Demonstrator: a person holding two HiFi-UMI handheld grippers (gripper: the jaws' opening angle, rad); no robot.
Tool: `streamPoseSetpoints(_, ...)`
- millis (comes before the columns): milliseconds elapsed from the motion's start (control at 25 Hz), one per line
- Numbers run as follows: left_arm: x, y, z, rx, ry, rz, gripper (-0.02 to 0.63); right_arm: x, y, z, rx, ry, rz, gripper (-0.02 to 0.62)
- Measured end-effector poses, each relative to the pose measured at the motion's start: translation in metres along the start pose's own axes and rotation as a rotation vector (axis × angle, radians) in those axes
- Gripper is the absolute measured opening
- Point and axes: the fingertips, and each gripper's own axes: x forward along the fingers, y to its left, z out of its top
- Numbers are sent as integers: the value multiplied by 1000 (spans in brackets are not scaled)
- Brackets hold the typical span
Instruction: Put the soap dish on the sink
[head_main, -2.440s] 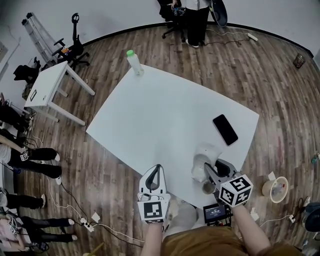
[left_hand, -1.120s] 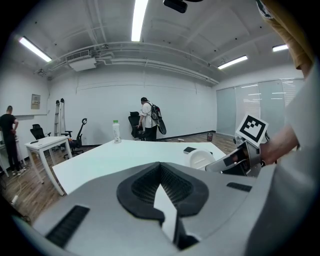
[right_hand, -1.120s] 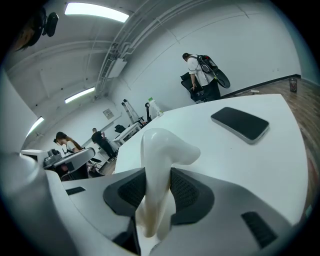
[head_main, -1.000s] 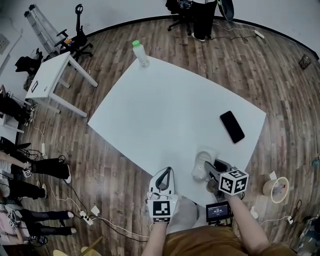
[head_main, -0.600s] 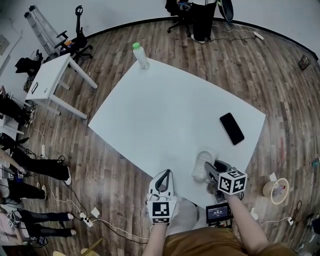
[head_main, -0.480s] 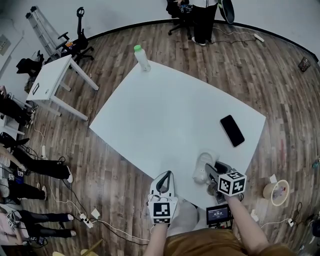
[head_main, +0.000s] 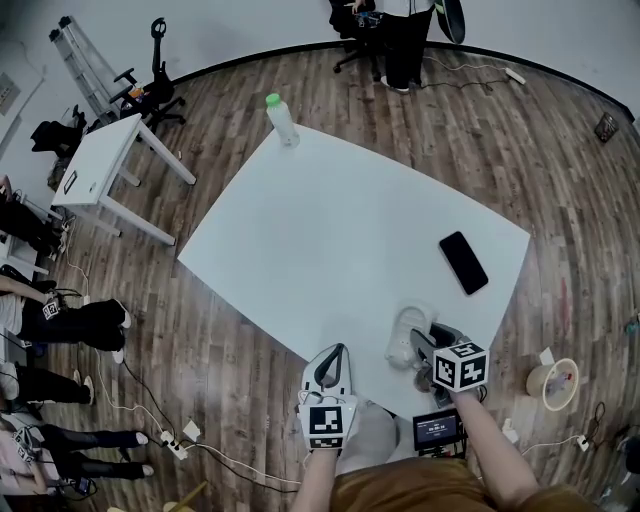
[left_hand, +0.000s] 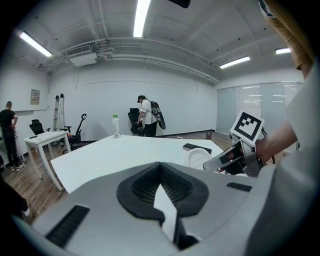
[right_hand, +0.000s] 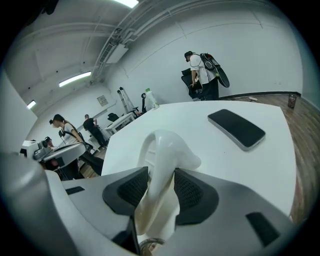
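Note:
The white soap dish (head_main: 404, 333) stands on edge at the near right corner of the white table (head_main: 340, 230). My right gripper (head_main: 426, 342) has it between its jaws. In the right gripper view both black pads (right_hand: 131, 189) touch the dish (right_hand: 162, 150), and the jaws are opening slightly. My left gripper (head_main: 328, 354) hovers at the table's near edge, left of the dish, shut with nothing in it (left_hand: 160, 166). The dish (left_hand: 198, 157) and the right gripper also show in the left gripper view. No sink is in view.
A black phone (head_main: 463, 263) lies on the table beyond the dish. At the far corner stands a green-capped bottle (head_main: 281, 120). A small white side table (head_main: 95, 160) is at the left. People stand at the far wall and left edge. A small screen device (head_main: 438, 430) sits below the table edge.
The right gripper has rolled a little in place with the dish still between its jaws. The left gripper has hardly moved.

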Motion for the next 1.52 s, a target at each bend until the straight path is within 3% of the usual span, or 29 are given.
streamPoseSetpoints(120, -1, 1, -2, 0, 5, -3, 8, 1, -1, -2, -17, 10, -17, 152)
streamPoseSetpoints(400, 0, -3, -2, -7, 7, -10, 8, 0, -17, -10, -85, 72, -146, 190)
streamPoseSetpoints(840, -3, -6, 4, -25, -23, -13, 8, 0, -17, -10, -61, 90, -155, 190)
streamPoseSetpoints(1160, -14, -1, 7, -29, -34, 12, 8, -11, -17, -4, -124, 40, -209, 187)
streamPoseSetpoints(1520, -25, -3, 14, -34, -69, 41, 8, -26, -12, 2, -115, -10, -172, 187)
